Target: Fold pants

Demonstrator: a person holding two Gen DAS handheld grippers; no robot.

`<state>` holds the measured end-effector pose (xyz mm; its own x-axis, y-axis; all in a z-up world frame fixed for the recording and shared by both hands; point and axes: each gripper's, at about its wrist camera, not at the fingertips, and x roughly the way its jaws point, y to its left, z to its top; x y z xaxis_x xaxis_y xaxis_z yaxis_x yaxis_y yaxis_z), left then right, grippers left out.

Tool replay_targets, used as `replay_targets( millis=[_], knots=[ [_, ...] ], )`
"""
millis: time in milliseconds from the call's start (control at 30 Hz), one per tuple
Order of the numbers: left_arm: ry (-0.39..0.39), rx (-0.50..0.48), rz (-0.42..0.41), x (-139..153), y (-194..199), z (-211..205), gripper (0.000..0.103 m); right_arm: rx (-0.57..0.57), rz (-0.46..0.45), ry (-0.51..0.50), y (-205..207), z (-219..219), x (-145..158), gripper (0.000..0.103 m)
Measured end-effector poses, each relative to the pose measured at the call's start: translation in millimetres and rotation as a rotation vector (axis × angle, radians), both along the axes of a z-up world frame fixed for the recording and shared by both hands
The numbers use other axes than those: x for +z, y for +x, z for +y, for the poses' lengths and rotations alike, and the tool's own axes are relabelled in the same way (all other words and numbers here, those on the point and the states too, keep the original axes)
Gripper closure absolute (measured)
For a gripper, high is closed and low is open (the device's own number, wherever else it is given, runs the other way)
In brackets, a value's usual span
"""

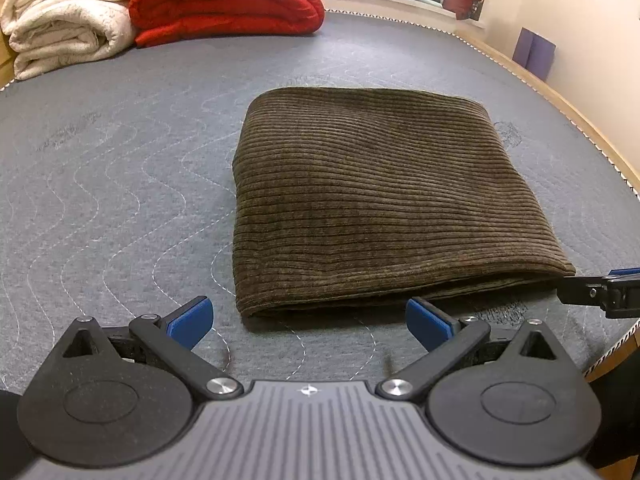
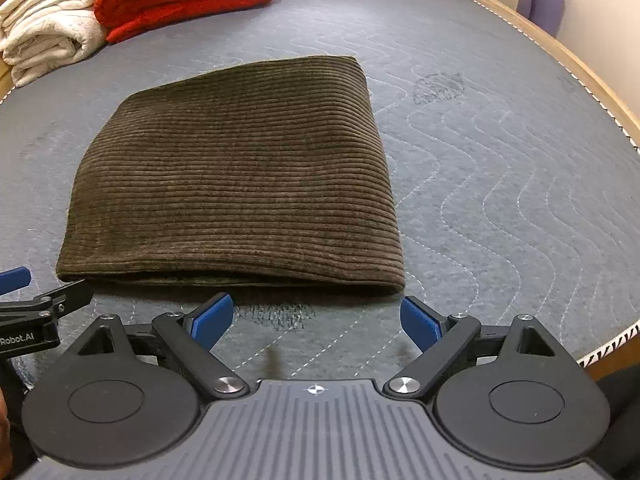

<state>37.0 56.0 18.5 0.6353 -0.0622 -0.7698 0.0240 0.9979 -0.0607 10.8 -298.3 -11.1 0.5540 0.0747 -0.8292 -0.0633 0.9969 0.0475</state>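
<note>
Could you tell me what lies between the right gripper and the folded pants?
Only bare grey mattress separates the open right gripper from the pants, as the right wrist view shows.

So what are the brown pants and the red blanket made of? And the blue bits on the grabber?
The brown pants look like corduroy: soft, matte, with raised ribs running across them. The red blanket seems a puffy quilted fabric, a little shiny, probably padded inside. The blue fingertips on the right gripper look like smooth hard plastic, though they could be rubbery; the look alone doesn't settle it.
</note>
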Motion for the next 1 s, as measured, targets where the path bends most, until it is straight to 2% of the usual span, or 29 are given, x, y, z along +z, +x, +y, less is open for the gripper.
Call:
replay_targets(
  millis=[1000],
  knots=[
    [0.002, -0.028, -0.021, 1.0, -1.6, -0.8, 0.0, 0.003, 0.018, -0.017, 2.3, -1.2, -5.5, 0.012]
  ],
)
